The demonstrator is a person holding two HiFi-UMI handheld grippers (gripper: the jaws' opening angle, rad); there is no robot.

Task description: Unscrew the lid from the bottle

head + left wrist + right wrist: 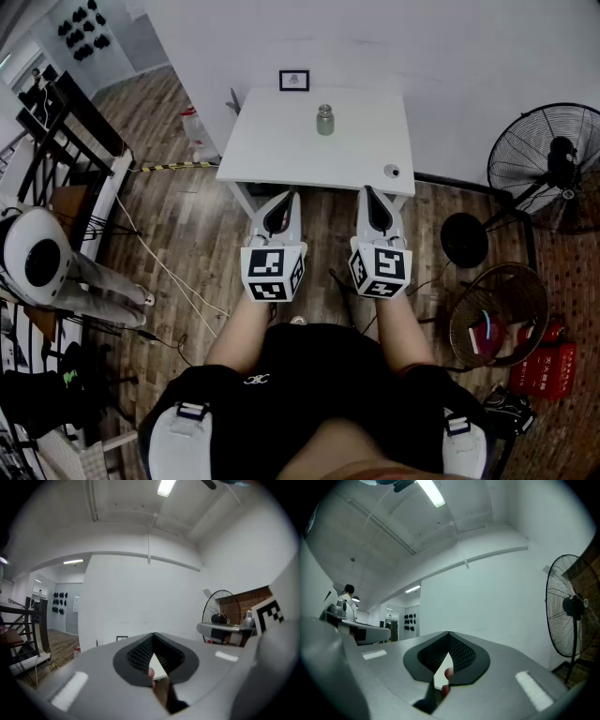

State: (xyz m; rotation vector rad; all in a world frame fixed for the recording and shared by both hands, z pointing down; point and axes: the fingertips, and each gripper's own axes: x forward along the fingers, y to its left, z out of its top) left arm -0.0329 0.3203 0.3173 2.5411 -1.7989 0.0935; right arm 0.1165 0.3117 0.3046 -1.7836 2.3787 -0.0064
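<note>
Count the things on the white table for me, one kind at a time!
Bottle: 1
Small round object: 1
Framed picture at the back edge of the table, maybe hung on the wall: 1
Total: 3

Small greenish glass bottle (325, 124) with grey lid (325, 109), far out on white table (281, 141): too small to tell how the lid sits. Small grey round object (392, 171) at table corner: unidentifiable. Black-framed picture (294, 81): content unreadable. Black pedestal fan (553, 164): cropped by right edge.
</note>
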